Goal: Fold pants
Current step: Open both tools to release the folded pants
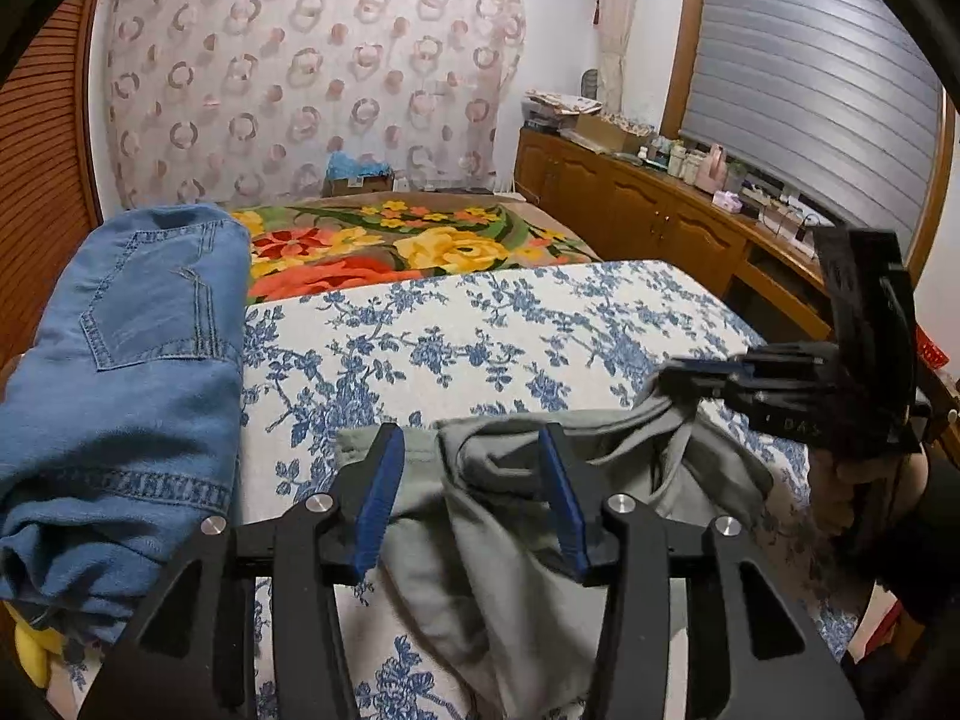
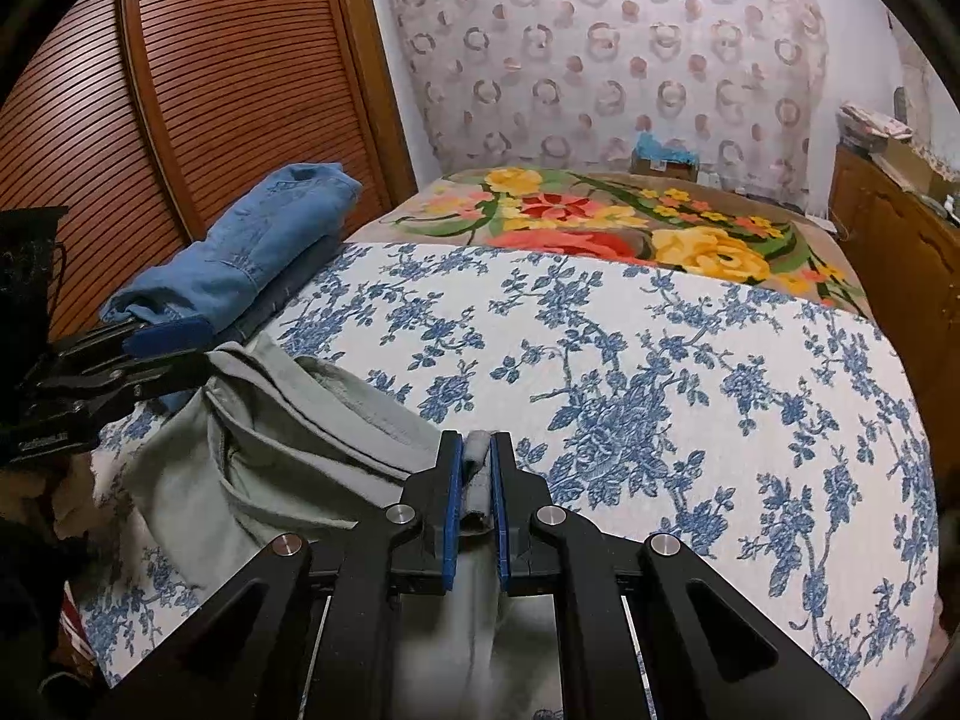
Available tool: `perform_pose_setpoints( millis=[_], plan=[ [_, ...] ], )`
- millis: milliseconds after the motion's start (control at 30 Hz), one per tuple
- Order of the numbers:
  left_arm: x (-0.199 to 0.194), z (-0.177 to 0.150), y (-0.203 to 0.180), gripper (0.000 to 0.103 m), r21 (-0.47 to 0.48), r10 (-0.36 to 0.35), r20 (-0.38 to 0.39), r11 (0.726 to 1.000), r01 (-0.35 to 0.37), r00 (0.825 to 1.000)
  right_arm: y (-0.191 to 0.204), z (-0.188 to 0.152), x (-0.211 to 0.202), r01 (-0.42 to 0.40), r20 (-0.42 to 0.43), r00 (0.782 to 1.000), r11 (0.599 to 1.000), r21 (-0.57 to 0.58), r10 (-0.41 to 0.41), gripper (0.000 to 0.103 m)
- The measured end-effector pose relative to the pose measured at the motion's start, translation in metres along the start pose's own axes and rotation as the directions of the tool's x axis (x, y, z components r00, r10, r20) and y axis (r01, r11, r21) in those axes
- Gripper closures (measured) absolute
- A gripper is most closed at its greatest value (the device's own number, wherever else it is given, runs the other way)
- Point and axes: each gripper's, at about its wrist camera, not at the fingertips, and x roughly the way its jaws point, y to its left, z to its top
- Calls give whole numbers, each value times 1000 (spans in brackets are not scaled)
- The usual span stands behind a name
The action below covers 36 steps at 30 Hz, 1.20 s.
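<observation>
Fingers of the left gripper (image 1: 474, 489) stand apart, blue pads clear of the cloth, with a bunched edge of the grey pants (image 1: 510, 516) lying between them and touched by neither. Fingers of the right gripper (image 2: 477, 495) are clenched on a rolled hem or waistband edge of the same pants (image 2: 270, 456), the fold pinched tight between the two blue pads.

Pants lie crumpled on the near edge of the bed (image 2: 660, 396), on the blue-flowered cover, with the rest hanging down below both grippers. Their long axis cannot be told from this heap; the visible band of cloth runs across, from the right gripper toward the left. The two grippers sit near each other, the left one just beside the heap's far-left end in the right wrist view.

The left one is the free one, and the cloth already sits inside its gap, so a re-grip likely needs only closing, not reaching. Folded jeans (image 1: 138, 360) lie well to the left.
</observation>
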Motion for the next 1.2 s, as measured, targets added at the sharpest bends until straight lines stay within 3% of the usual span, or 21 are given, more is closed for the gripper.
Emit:
perform_pose_setpoints(
  millis=[33,100,233,367,667,867,1067,1200],
  plan=[
    [1,-2,0,56,4,2,-7,1000,-2,1000,-1,1,0,5,2,1000,1000,4,-5,86],
    [2,-6,0,55,6,-4,-24,1000,4,1000,-3,2,-3,48,12,999,999,7,-48,83],
    [2,-15,0,32,1,-11,-45,1000,11,999,-5,0,-12,45,18,999,999,10,-45,79],
    [1,-22,1,32,-5,-7,-54,1000,7,998,-7,-8,-22,17,15,1000,1000,-5,-17,71],
    [5,-36,5,32,-15,37,-118,999,-39,992,-5,-13,-31,-36,-22,999,996,-78,35,67],
    [9,-44,11,32,-30,53,-138,998,-58,989,-1,-10,-10,-22,-78,997,989,-144,11,65],
    [18,-48,12,32,-26,71,-168,997,-77,983,5,1,9,-31,-84,996,980,-197,14,64],
    [18,-49,14,32,-40,65,-177,996,-73,982,-2,6,21,-88,-97,993,983,-162,73,64]
  ],
)
